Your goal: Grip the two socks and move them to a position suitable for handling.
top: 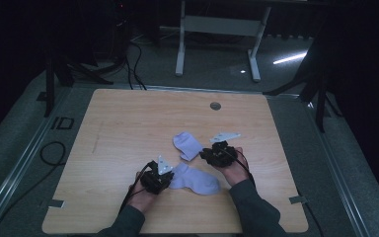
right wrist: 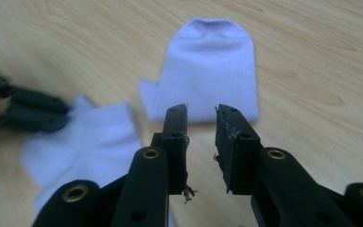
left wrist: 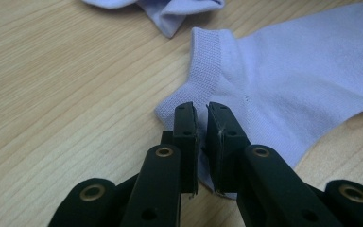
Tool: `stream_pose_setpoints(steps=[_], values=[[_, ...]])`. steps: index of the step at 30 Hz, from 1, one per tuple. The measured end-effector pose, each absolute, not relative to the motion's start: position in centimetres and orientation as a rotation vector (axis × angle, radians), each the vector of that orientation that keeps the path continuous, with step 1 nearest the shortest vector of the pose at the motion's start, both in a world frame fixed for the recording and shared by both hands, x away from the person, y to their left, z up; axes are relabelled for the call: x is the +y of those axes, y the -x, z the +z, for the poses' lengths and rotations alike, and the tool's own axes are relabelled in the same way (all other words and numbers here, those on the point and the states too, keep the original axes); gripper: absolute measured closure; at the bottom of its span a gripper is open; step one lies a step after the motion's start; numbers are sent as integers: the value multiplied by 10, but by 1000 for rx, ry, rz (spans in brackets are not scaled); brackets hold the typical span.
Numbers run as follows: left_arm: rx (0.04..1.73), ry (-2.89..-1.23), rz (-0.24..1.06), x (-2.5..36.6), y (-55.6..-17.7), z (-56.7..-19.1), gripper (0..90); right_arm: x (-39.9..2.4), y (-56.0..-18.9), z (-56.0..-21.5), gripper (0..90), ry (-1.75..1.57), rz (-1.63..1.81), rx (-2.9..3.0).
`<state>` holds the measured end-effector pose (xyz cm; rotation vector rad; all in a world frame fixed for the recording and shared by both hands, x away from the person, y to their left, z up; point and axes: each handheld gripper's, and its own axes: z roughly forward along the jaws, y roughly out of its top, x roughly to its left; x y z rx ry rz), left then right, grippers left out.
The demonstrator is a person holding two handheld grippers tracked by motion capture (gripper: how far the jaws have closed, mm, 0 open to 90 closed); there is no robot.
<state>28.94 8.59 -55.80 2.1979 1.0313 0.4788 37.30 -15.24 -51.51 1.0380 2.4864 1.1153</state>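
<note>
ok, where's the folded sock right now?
High view: the folded sock lies just right of table centre, beyond the flat sock and left of the right gripper. In the right gripper view it lies straight ahead of the jaws.

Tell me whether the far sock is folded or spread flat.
Folded, as far as shows. The far sock is a short doubled shape with an uneven edge, while the near sock lies spread with cuff and foot visible.

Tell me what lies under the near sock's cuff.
Bare light wooden tabletop surrounds the near pale lilac cotton sock; its ribbed cuff lies flat on it. What the fabric covers stays hidden, as does the edge behind the left gripper fingers.
</note>
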Motion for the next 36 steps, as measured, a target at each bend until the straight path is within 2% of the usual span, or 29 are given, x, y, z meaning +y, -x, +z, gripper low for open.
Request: stream_pose_setpoints(steps=[5,11,21,29,36], values=[[1070,-2192,470,92,-286,-557,821,-126,-395,-525,799,-1029,1033,2520],[1096,-2181,462,100,-280,-555,811,-111,-408,-541,802,-1047,927,2548],[1092,-2167,473,101,-279,-553,801,-123,-400,-544,794,-1000,840,2564],[1091,-2169,473,100,-280,-553,797,-152,-392,-541,788,-1020,806,2578],[1099,-2167,485,100,-281,-554,791,-137,-394,-524,769,-995,881,2536]])
